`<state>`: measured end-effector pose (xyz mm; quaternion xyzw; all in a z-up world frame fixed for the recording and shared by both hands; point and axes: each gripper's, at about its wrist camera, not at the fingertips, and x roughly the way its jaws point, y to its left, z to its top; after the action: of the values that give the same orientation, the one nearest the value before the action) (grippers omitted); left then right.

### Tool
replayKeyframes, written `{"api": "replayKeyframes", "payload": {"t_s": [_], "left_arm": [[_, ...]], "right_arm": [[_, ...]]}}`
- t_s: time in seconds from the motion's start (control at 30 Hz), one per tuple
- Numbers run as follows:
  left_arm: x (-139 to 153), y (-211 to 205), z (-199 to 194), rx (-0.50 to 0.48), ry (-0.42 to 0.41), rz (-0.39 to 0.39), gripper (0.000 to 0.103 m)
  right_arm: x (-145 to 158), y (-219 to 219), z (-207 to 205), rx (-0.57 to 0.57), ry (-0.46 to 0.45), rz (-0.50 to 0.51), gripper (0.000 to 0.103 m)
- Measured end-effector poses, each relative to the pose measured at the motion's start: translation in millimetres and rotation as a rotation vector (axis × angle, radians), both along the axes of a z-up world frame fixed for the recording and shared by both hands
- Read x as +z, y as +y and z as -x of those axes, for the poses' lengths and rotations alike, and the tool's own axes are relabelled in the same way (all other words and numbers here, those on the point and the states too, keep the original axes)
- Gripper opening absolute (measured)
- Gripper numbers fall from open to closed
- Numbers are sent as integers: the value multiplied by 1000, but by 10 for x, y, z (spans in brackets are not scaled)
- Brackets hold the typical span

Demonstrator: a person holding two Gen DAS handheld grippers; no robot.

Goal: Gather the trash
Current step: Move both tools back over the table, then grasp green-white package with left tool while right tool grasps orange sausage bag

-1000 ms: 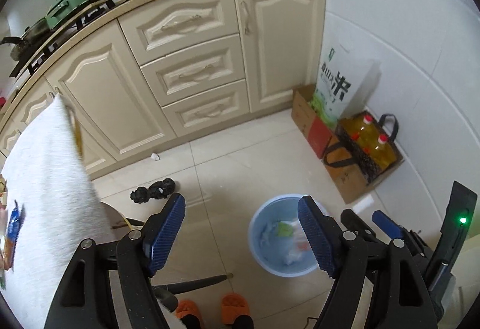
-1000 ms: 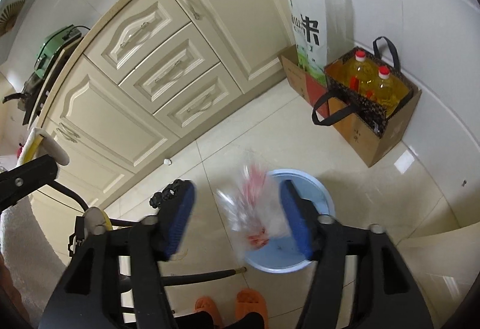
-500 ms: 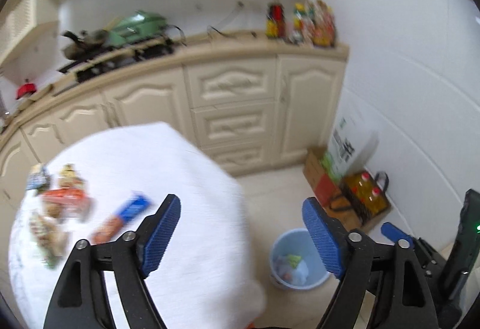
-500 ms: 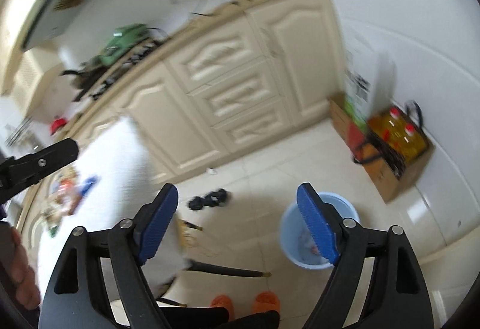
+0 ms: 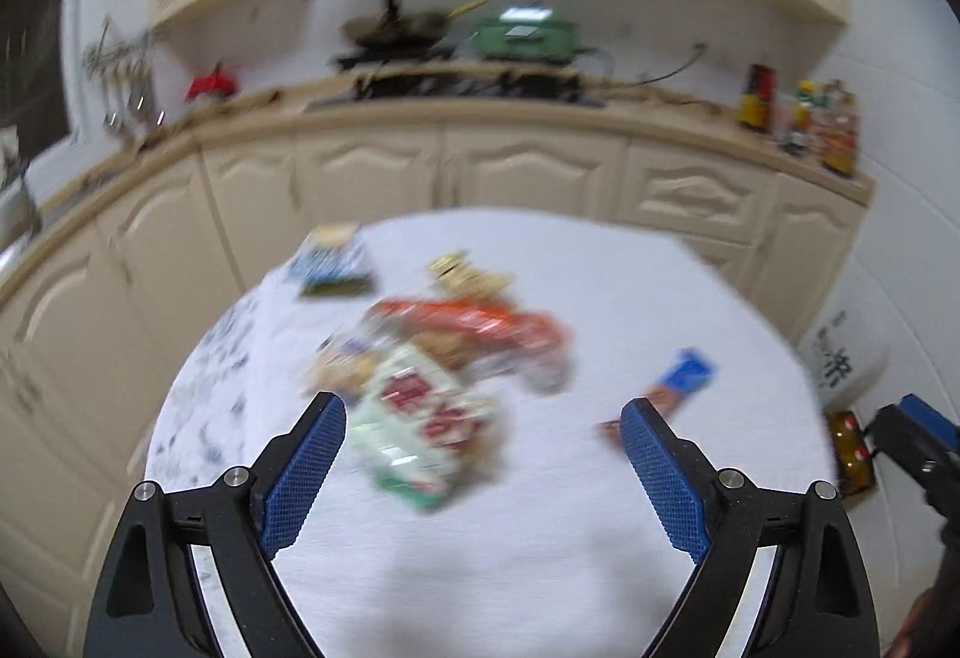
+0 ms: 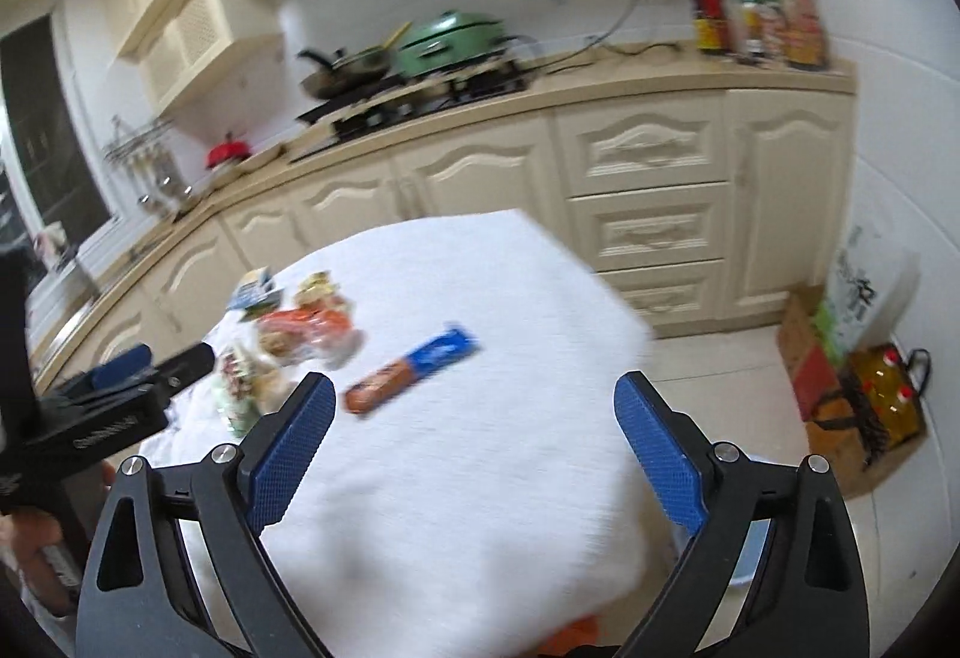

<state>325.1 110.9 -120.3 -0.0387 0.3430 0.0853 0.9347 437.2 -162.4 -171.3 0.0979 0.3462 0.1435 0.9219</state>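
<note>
Cream kitchen cabinets point(image 5: 384, 172) curved behind a bench point(image 5: 540, 538) covered in white cloth. From the left wrist view, the left tongs point(image 5: 483, 418) stood wide with nothing between the pads, their jaws having just been opening. A blurred heap of wrappers point(image 5: 432, 376) lay on the cloth just ahead, nearer the left pad, and a blue-and-brown biscuit packet point(image 5: 678, 385) lay beside the right pad.

From the right wrist view, the right tongs point(image 6: 474, 403) were also spread wide and empty, having just been opening. That biscuit packet point(image 6: 414, 367) lay just beyond the left pad, the wrappers point(image 6: 288, 340) farther left, near the left tongs point(image 6: 144, 367).
</note>
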Motion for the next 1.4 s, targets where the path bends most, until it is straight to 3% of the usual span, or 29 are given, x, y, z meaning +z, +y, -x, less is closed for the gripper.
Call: {"api": "replayKeyframes", "payload": {"t_s": [0.17,0.33,0.4,0.47,0.67,0.8,1.0,1.07,1.13,1.17,1.23,1.4], "left_arm": [[-225,360,-124,7,76,86,90],[-448,522,-217,-2,134,96,88],[-461,547,-300,-5,145,111,87],[-444,567,-465,-19,152,127,79],[-406,662,-766,-45,157,162,72],[-297,667,-665,-6,121,138,69],[-164,745,-302,35,91,73,55],[-174,800,-272,33,110,82,38],[-216,841,-270,34,130,90,38],[-248,856,-267,35,140,92,38],[-271,890,-251,36,141,115,39],[-298,946,-323,51,131,144,57]], "right_arm": [[-174,471,-288,67,37,46,96],[-380,745,-539,98,93,76,96],[-411,811,-623,108,95,91,96],[-444,892,-731,124,97,122,96],[-555,1192,-1051,203,109,190,96],[-631,1448,-1264,297,108,216,96],[-865,1859,-1640,427,156,239,95],[-915,1934,-1714,461,170,222,93],[-950,1970,-1766,494,198,188,81],[-962,1981,-1766,496,207,181,64],[-956,1970,-1724,503,207,184,60],[-890,1819,-1451,504,221,171,43]]}}
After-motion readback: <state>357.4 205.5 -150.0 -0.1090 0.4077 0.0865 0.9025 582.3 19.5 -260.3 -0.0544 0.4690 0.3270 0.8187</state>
